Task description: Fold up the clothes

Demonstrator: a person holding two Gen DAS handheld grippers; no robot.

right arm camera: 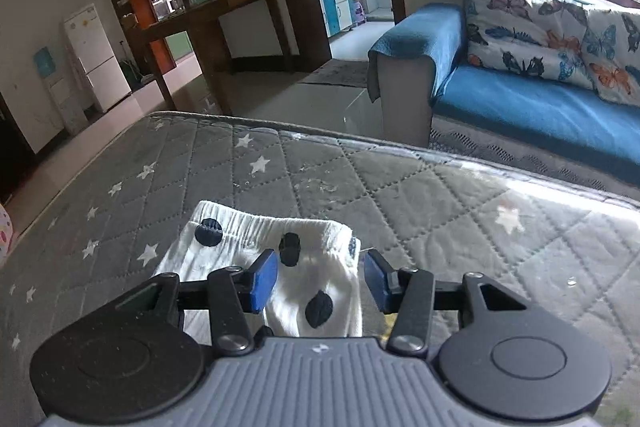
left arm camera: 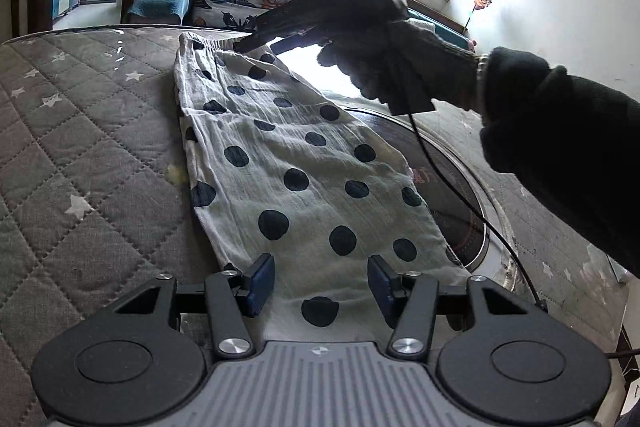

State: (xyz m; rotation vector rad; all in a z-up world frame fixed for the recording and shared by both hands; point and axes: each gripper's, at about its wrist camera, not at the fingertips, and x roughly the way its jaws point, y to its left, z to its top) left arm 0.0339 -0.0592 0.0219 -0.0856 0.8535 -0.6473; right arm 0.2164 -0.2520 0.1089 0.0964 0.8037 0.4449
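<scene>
A white garment with dark polka dots (left arm camera: 296, 171) lies stretched out flat on the grey quilted star-print cover (left arm camera: 80, 147). My left gripper (left arm camera: 321, 283) is open just above its near end, blue pads on either side of the cloth. My right gripper (left arm camera: 260, 45) is at the garment's far, elastic-waist end, held by a gloved hand. In the right wrist view the right gripper (right arm camera: 320, 281) is open over the waistband (right arm camera: 276, 231), its right pad (right arm camera: 376, 281) beside the cloth's right edge.
A dark round panel with a metal rim (left arm camera: 452, 195) lies under the garment's right side. A cable (left arm camera: 448, 183) hangs from the right gripper across it. A blue sofa (right arm camera: 540, 107) with butterfly cushions stands beyond the surface's far edge (right arm camera: 360, 135).
</scene>
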